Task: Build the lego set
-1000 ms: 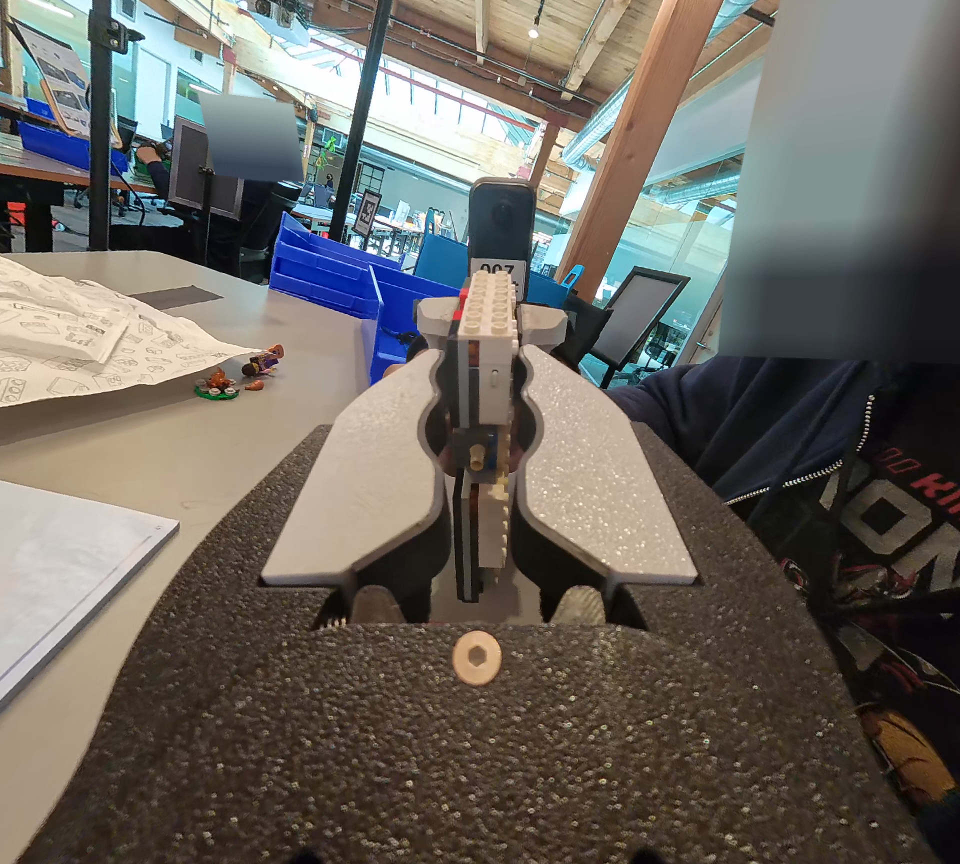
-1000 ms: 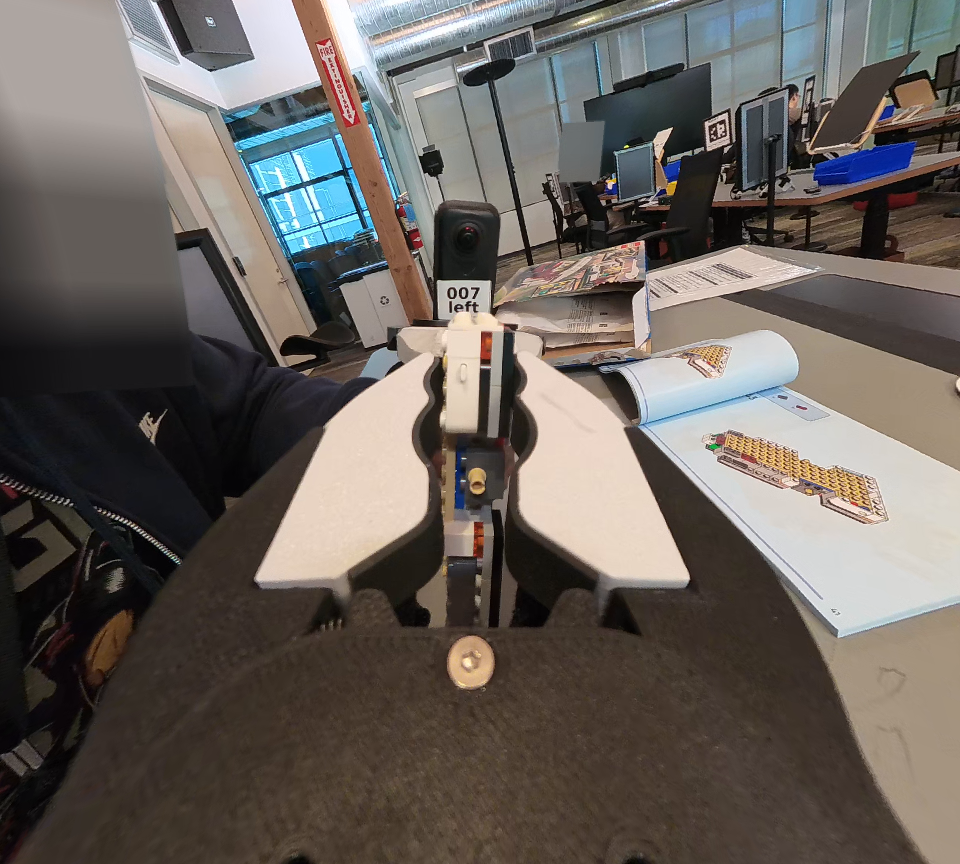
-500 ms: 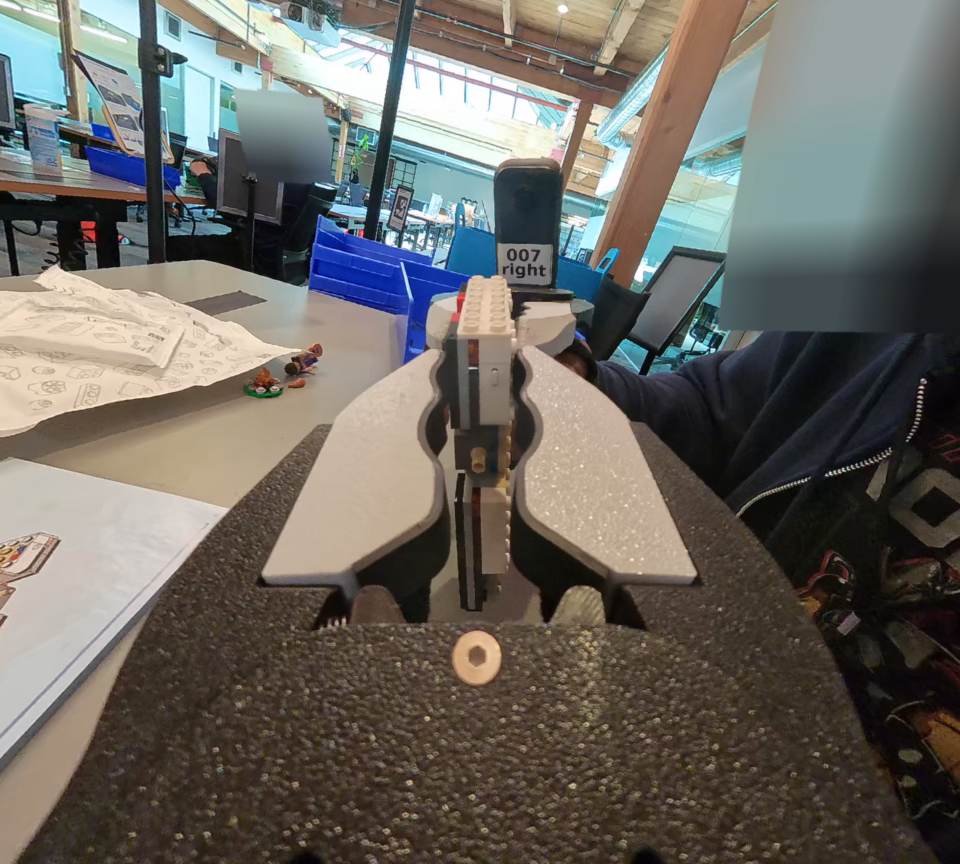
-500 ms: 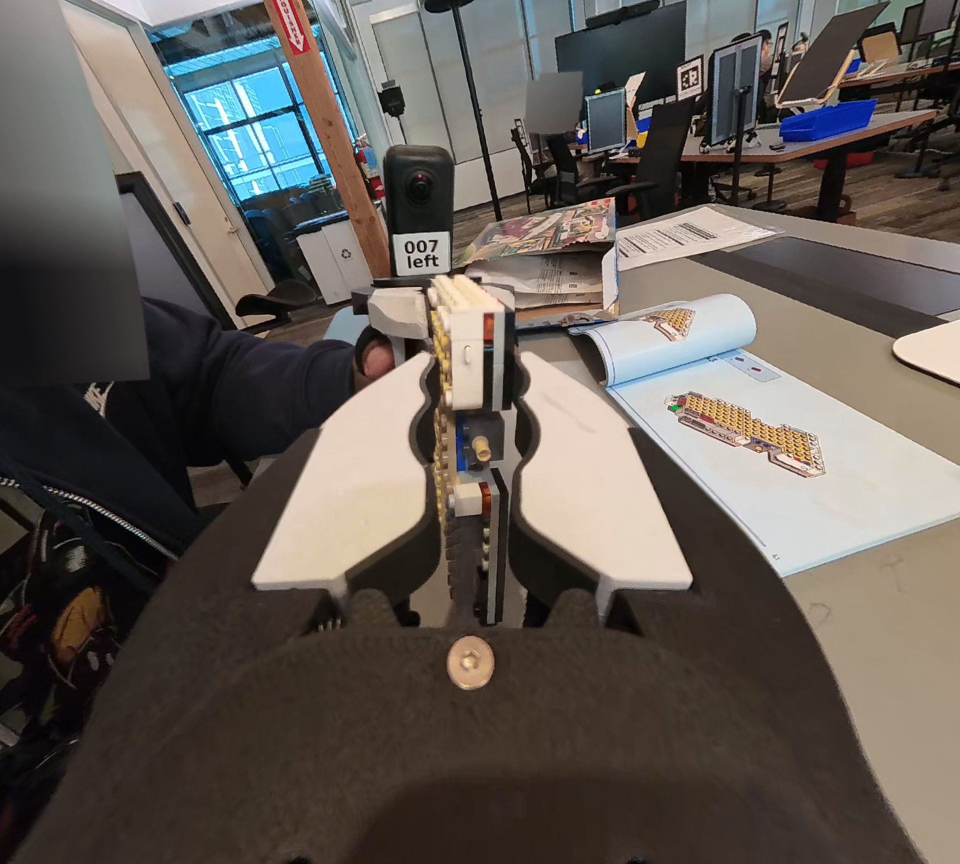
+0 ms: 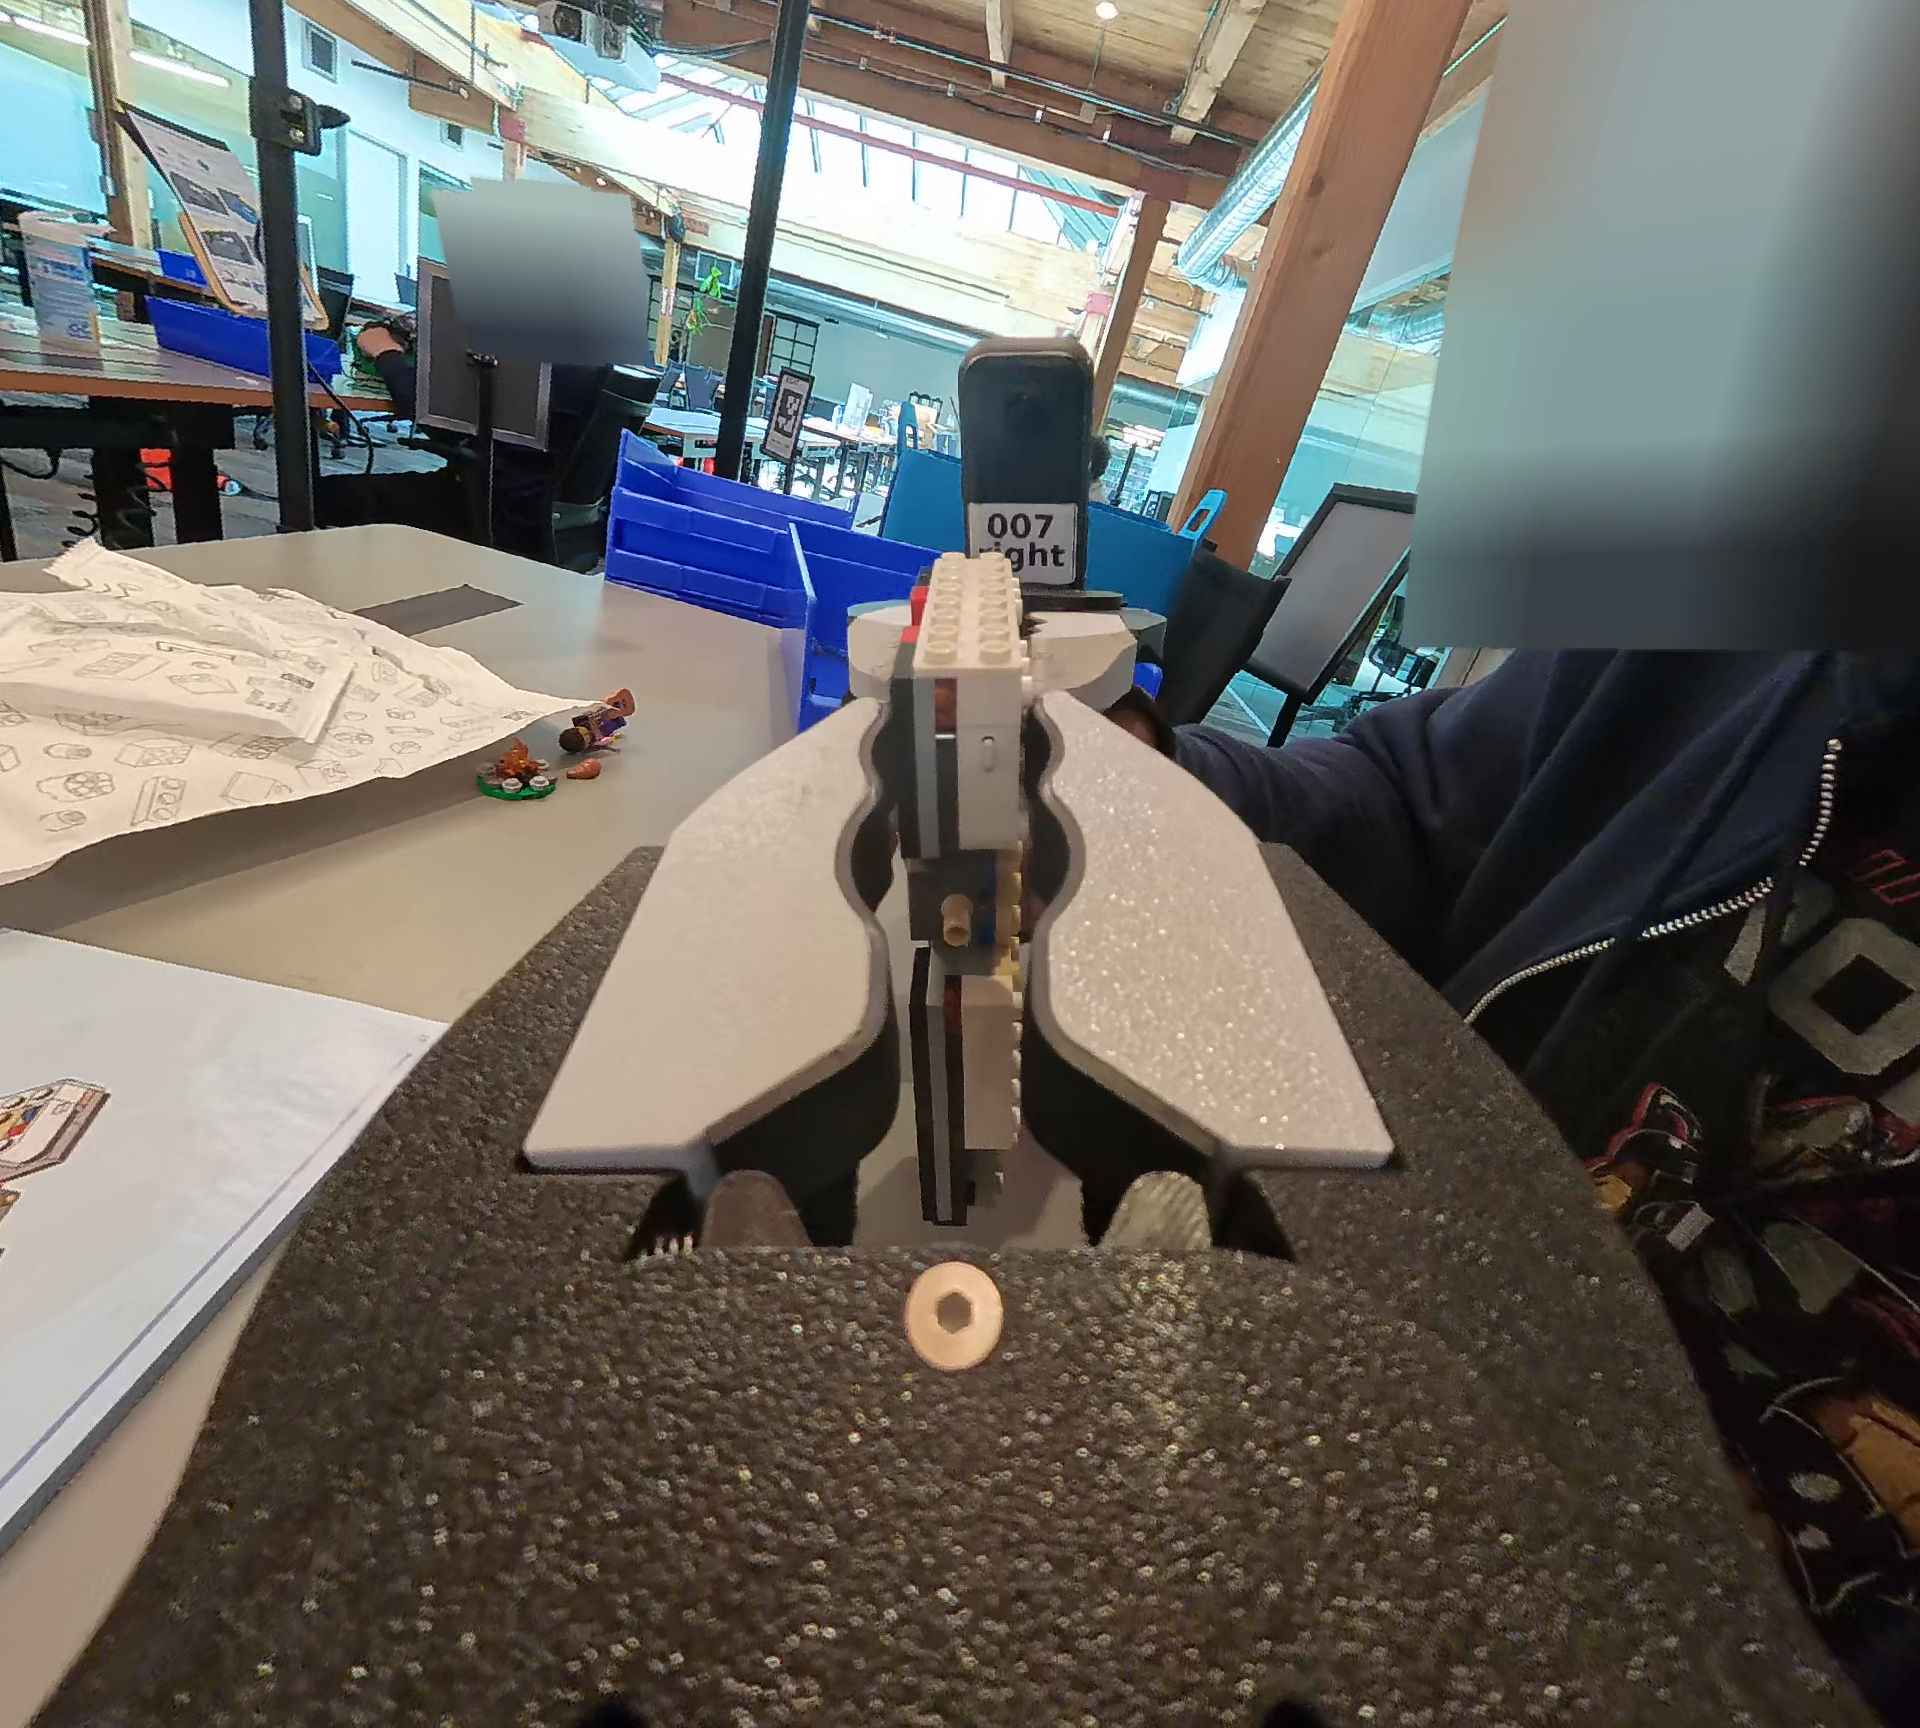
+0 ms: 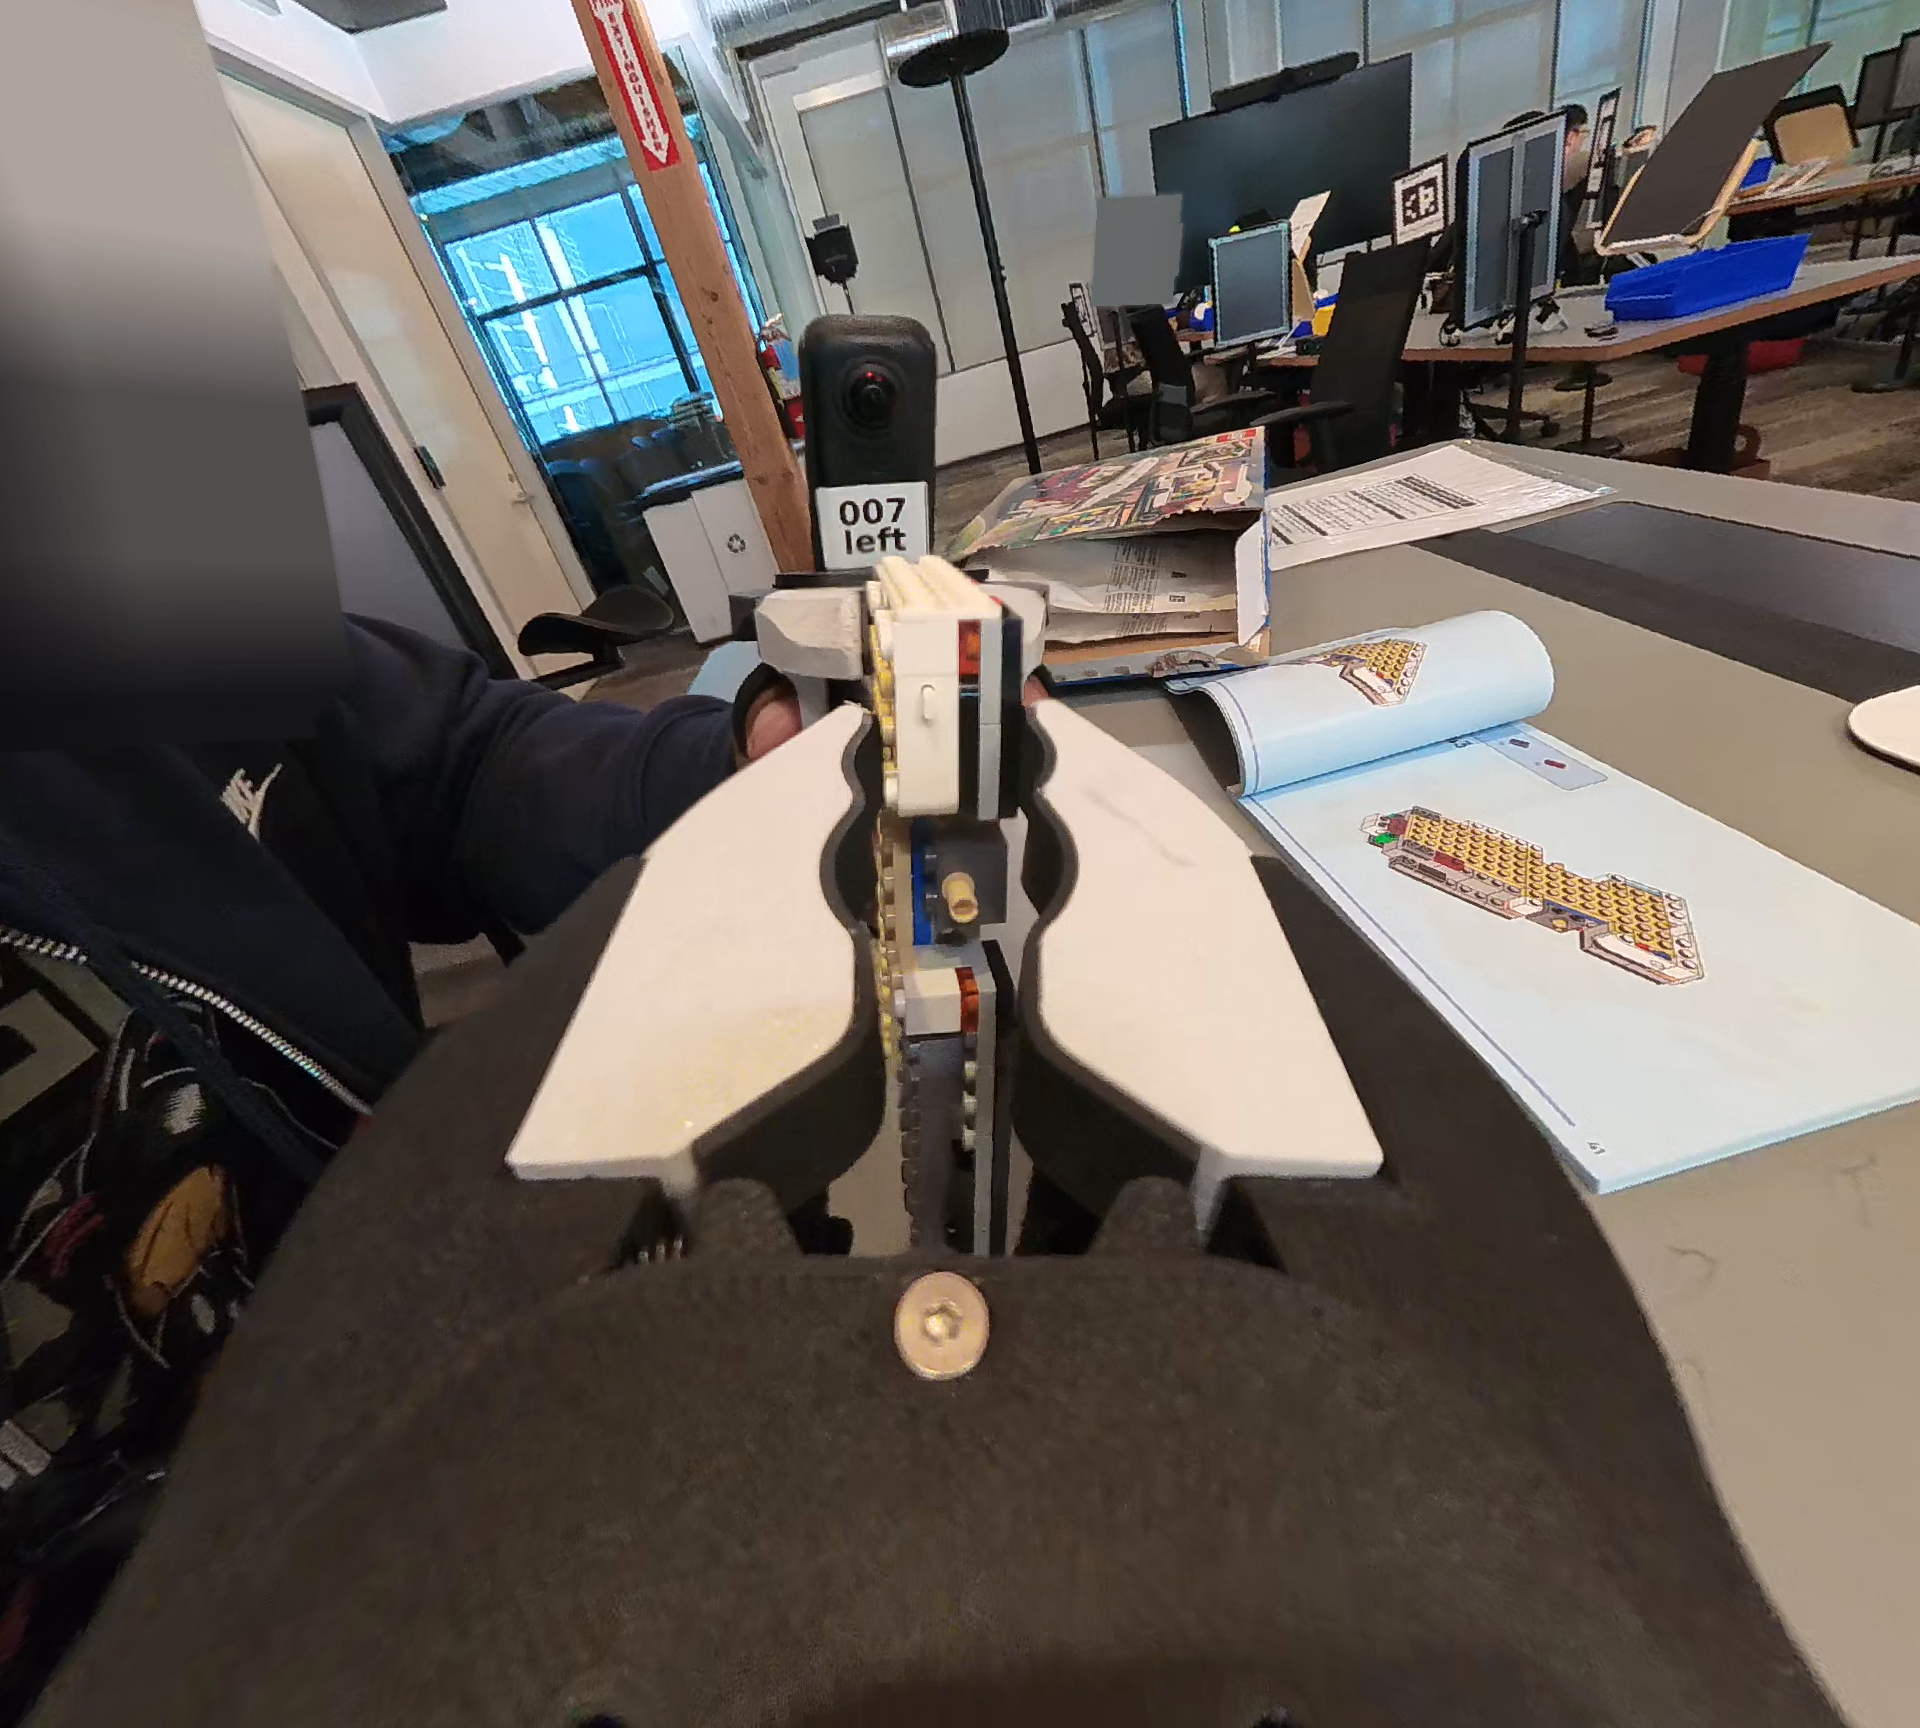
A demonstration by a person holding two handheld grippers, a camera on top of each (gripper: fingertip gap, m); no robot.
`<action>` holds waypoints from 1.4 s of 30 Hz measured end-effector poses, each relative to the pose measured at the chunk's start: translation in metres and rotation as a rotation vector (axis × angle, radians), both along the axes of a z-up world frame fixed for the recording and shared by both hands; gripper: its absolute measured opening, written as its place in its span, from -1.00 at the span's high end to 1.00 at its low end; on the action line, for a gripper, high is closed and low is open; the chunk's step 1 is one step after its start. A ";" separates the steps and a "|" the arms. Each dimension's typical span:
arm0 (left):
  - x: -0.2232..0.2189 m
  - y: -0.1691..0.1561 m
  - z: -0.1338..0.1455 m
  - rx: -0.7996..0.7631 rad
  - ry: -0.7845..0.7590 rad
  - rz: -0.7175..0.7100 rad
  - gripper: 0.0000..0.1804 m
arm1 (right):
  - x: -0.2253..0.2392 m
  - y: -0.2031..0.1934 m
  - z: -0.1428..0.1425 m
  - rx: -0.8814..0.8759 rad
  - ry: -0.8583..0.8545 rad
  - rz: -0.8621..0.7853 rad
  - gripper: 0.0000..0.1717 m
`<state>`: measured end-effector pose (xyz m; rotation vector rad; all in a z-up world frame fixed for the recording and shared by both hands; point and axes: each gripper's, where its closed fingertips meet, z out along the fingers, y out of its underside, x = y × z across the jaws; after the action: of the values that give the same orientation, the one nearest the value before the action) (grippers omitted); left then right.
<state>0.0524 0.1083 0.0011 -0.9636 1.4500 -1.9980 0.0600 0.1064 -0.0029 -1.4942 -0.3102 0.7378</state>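
Both grippers have swung a little with the brick assembly clamped between them, so more of the open booklet now shows on the table than a second ago, while the grasp itself looks unchanged.

Left wrist view: the left gripper (image 5: 961,743) has its fingers (image 5: 769,909) closed on one end of the brick assembly (image 5: 971,722), a narrow slab of white, grey, black and tan bricks standing on edge and running straight out past the fingertips. Beyond the tips, the right gripper (image 5: 987,639) clamps the far end, facing this one. Left of the fingers, on the table (image 5: 436,878), lie a crumpled printed sheet (image 5: 208,722), a small green-based brick piece (image 5: 516,776) and a corner of the instruction booklet (image 5: 156,1148). Blue bins (image 5: 717,535) stand farther ahead; a dark sleeve (image 5: 1455,795) is on the right.

Right wrist view: the right gripper (image 6: 940,733) likewise has its fingers (image 6: 1164,930) pressed against the slab's flat faces, with the left gripper (image 6: 894,629) holding the opposite end just past the tips. Right of the fingers the booklet (image 6: 1558,899) lies open on the table, with a torn box and papers (image 6: 1132,525) beyond it.

The slab is probably light and stiff, but press-fitted, so bending or twisting between the two grasps could pop it apart. Its smooth sides may slip; the broad flat faces near each end seem the safest hold, clear of the small tan peg (image 6: 961,899).
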 end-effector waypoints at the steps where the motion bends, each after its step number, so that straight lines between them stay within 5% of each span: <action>1: 0.001 0.001 0.000 -0.007 0.004 0.005 0.75 | 0.001 0.001 0.000 -0.001 0.016 -0.001 0.71; 7: 0.004 0.005 -0.005 -0.114 0.045 -0.035 0.73 | 0.005 0.005 -0.002 -0.010 0.074 -0.036 0.72; 30: 0.008 0.004 -0.012 -0.121 0.091 -0.030 0.75 | 0.004 0.010 -0.004 -0.038 0.106 -0.041 0.71; 42: 0.009 0.068 -0.003 -0.549 0.073 0.093 0.75 | 0.011 0.020 -0.041 -0.237 0.083 -0.032 0.50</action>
<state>0.0616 0.1761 -0.0023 -1.3068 0.8742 -2.3597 0.0708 0.1266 -0.0444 -1.6821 -0.1386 0.8299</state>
